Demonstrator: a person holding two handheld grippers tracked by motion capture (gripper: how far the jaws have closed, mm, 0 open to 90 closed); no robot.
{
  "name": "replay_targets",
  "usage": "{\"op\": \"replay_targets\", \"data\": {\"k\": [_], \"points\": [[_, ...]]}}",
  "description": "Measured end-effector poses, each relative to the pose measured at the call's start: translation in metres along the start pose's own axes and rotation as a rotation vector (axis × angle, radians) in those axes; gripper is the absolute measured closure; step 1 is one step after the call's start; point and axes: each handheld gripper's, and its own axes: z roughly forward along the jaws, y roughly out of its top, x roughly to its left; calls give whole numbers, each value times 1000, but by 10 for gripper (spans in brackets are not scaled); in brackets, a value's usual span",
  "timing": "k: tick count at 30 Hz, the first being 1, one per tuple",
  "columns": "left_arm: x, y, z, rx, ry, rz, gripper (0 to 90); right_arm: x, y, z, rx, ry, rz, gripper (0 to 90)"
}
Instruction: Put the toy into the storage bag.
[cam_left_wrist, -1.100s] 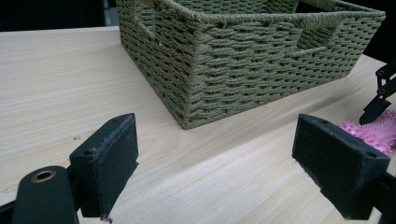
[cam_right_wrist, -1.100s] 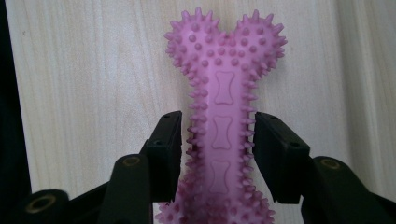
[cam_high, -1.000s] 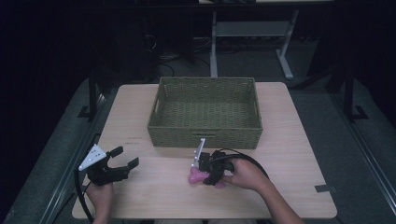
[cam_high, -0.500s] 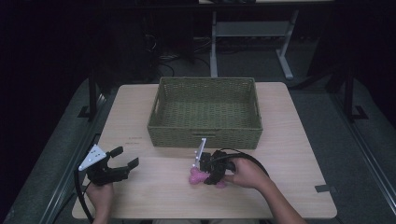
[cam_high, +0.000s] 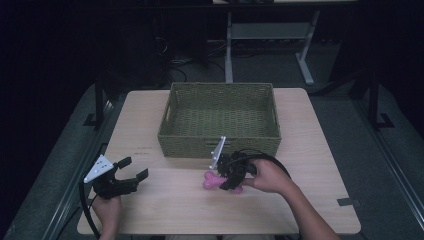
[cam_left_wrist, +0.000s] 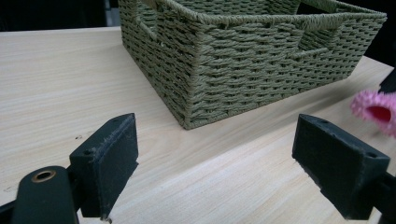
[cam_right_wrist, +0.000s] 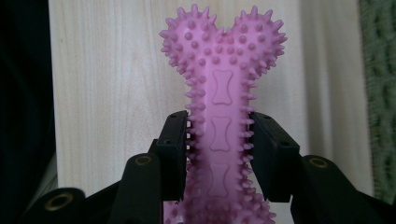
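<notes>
From the high view I see a pale wooden table with a rectangular olive-green woven basket sitting toward its far middle, open at the top. My right gripper is just in front of the basket's near wall, turned toward the left of the table, and its two black jaws are closed on the shaft of a pink rubber bone-shaped chew toy covered in small spikes. The toy lies low at the tabletop, just beside the basket but apart from it. In the right gripper view the toy runs straight up between the jaws, its knobbed two-lobed end pointing away from me over the wood grain, with small bone shapes embossed along its shaft; the jaw pads press against the spikes on both sides. My left gripper is near the front left corner of the table, well apart from the toy, with its jaws spread wide and nothing between them. In the left gripper view the basket's near corner stands ahead across bare wood, and a bit of the pink toy shows at the right edge. Compared with a second ago, almost nothing differs: the toy, both grippers and the basket sit in the same places, the right grip unchanged.
</notes>
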Motion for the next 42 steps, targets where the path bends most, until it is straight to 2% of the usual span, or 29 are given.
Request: {"op": "replay_targets", "data": {"k": [5,13,20,34,42], "points": [[0,0,1,-1,-1,-2,139,-9,2,-22,-31,-1,-4,582],[0,0,1,-1,-1,0,139,-22,7,-41,-38,-3,-17,582],[0,0,0,-5,-2,-1,139,-33,8,-52,-57,16,-5,582],[0,0,0,-5,1,5,139,-59,9,-80,-56,-3,13,581],[0,0,0,-4,0,4,139,-68,13,-92,-50,-15,18,582]]}}
